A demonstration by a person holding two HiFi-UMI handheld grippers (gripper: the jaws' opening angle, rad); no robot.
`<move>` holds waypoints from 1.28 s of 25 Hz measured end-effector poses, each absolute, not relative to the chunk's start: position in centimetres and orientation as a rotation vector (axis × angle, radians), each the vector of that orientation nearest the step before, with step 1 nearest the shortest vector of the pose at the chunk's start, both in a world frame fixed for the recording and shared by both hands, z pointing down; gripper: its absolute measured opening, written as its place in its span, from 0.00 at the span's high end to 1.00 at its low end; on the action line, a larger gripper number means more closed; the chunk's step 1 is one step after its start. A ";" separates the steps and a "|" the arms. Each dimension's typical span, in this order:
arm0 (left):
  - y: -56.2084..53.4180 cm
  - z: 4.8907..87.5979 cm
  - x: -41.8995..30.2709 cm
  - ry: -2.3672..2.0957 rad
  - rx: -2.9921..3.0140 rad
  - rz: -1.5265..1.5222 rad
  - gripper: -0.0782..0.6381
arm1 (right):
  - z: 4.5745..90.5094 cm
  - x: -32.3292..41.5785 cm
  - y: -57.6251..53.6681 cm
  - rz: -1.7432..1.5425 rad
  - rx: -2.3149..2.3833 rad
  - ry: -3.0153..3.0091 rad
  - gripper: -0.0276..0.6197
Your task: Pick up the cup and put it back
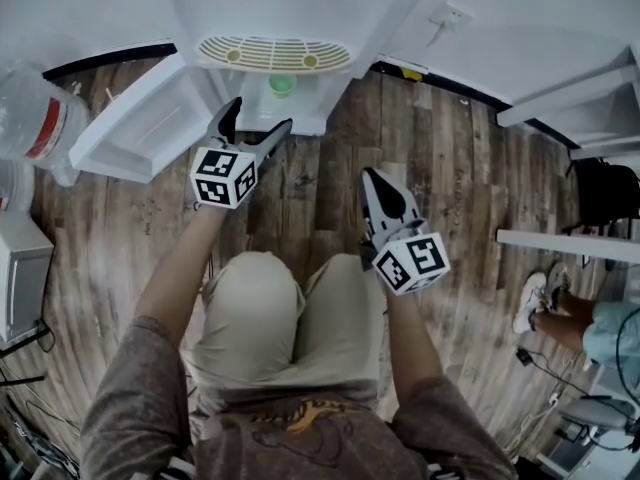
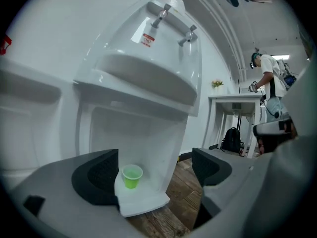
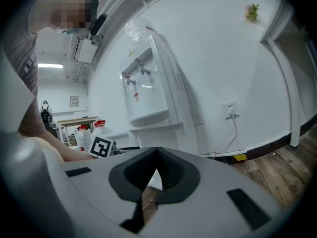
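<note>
Seemingly the green cup (image 2: 132,175) stands upright on the water dispenser's (image 2: 148,78) low shelf, lower middle of the left gripper view, untouched ahead of the left gripper's (image 2: 156,170) wide-apart jaws, while the right gripper (image 3: 157,165) is closed on nothing, so no lift is under way.

Office-like lab room: water dispenser (image 2: 148,83), white desks (image 2: 233,100), backpack (image 2: 231,139), spare water jug (image 1: 30,118), wood-plank floor (image 1: 450,168).
</note>
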State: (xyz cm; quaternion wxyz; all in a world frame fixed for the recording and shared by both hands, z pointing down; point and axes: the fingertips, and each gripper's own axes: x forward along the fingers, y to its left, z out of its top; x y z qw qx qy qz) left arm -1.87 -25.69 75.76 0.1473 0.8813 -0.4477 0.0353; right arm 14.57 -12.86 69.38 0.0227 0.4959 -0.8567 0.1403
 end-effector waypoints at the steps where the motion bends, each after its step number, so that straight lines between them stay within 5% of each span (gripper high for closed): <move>1: -26.2 76.4 -1.7 -1.286 2.539 0.118 0.27 | 69.4 14.5 -12.8 0.434 1.536 -2.651 0.95; 32: -39.4 94.2 1.4 -1.334 2.407 0.463 0.27 | 71.1 17.8 -12.0 0.417 1.647 -2.499 0.95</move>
